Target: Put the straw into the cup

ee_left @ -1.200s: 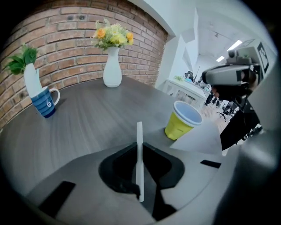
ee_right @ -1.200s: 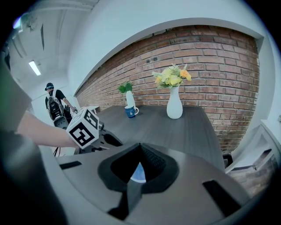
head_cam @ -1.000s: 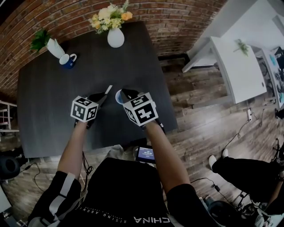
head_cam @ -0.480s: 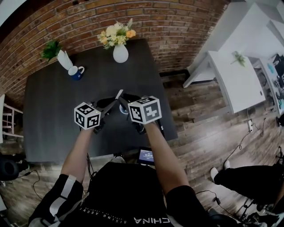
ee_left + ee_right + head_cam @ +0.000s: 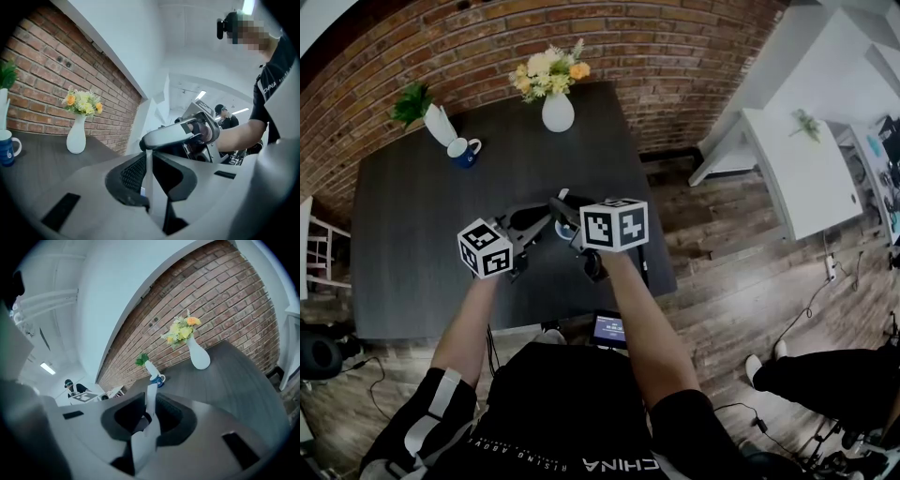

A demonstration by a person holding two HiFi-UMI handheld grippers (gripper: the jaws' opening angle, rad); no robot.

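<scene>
Roughly over the middle of the dark table [image 5: 412, 244], toward its right edge: two hand-held grippers held nose to nose, both closed on something.

Far back by the brick wall, well apart from the work: a white vase [image 5: 557, 111] of flowers, and left of it a blue mug [image 5: 465, 150].

Between the two tools, just under the right one in the head view: the cup [image 5: 565, 229], only a bit of blue inside showing. Right hand-held gripper [image 5: 147, 420] pinched shut on a thin white wall, most likely that cup's rim, though hard to tell for certain. Probably light and thin-walled, so easy to dent or tip; better steadied at the rim with a mild squeeze.

Smallest, the straw [image 5: 149, 164]: a thin white strip clamped between the jaws of the left hand-held gripper [image 5: 149, 183], standing up out of them and reaching toward the other tool. Not yet in the cup, by the look of it. Likely almost weightless, smooth, and quick to bend or flatten. Best held gently and low, leaving a long free end to steer into the mouth of the cup.
</scene>
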